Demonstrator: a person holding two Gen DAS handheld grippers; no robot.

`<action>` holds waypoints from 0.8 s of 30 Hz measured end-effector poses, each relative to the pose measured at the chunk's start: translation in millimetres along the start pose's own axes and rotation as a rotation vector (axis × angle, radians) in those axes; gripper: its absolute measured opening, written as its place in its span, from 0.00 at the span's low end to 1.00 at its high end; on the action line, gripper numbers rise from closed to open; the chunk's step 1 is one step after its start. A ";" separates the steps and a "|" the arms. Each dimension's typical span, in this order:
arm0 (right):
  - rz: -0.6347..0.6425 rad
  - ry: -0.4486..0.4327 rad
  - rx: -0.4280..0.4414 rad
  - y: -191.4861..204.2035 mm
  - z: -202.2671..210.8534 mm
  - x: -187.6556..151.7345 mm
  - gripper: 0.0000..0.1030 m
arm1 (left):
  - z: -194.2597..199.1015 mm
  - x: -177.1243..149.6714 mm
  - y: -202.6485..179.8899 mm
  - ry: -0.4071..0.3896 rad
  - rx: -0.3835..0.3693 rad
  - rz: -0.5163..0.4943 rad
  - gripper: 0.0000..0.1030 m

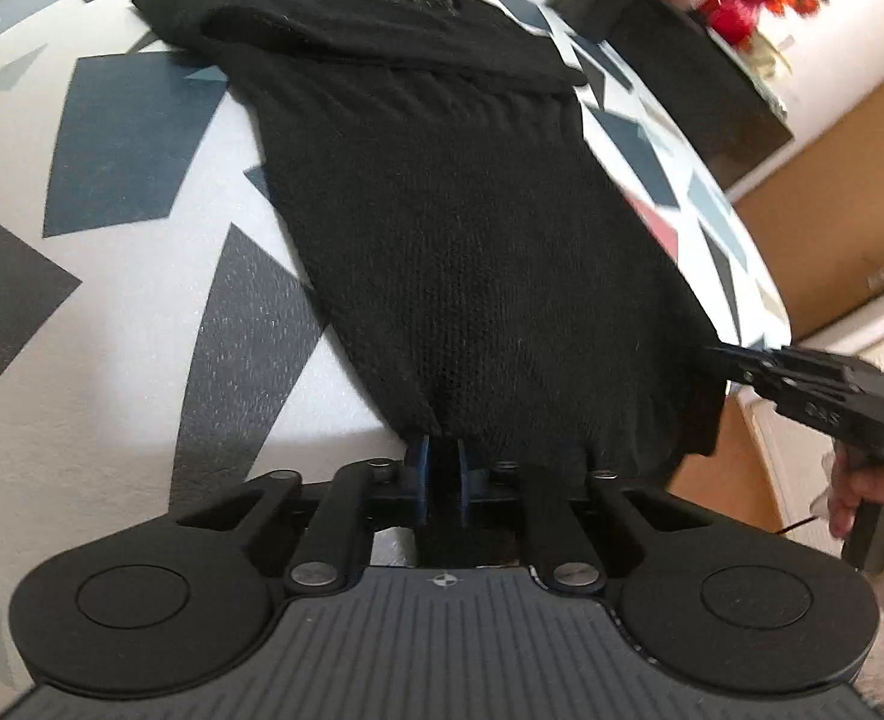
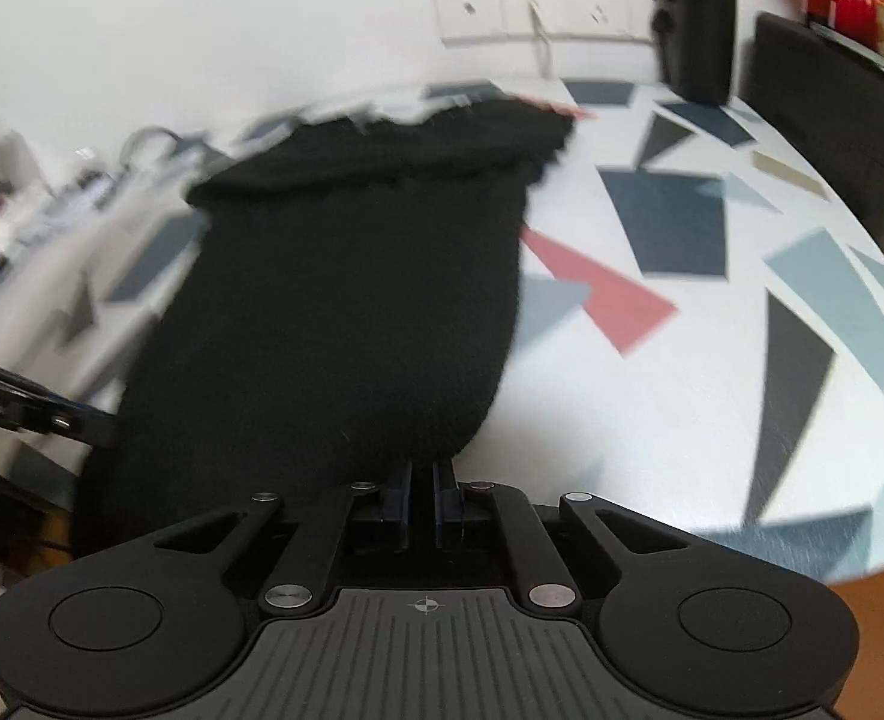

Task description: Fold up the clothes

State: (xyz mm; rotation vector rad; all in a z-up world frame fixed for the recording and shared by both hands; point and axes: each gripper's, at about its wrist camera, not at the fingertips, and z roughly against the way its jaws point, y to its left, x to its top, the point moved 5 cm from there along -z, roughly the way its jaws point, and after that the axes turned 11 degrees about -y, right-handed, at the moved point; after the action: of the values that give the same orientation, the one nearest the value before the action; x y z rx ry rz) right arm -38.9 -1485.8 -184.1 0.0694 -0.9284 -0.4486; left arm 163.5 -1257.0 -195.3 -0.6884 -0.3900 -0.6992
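Here, black knit garment point(image 1: 442, 228) lifted at hem, left gripper point(image 1: 442, 468) and right gripper point(image 2: 423, 480) clamped on it.

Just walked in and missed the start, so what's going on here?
A person is folding a black knit garment on a patterned table. The left gripper and right gripper are each clamped on its near hem, one at each corner. The far end is already doubled over.

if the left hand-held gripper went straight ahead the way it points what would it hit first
The black knit garment it already pinches: the left hand-held gripper is shut on its near edge, so it would likely just push cloth across the table.
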 end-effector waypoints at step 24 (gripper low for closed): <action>-0.059 -0.045 0.138 -70.4 -114.0 104.5 0.33 | -35.8 88.6 39.6 -0.239 0.239 0.098 0.48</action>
State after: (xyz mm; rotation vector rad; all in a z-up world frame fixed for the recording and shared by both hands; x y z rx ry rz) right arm 80.2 -1606.8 -191.2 0.2131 -1.0029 -0.4419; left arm 257.5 -1299.8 -190.6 -0.5602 -0.6440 -0.4688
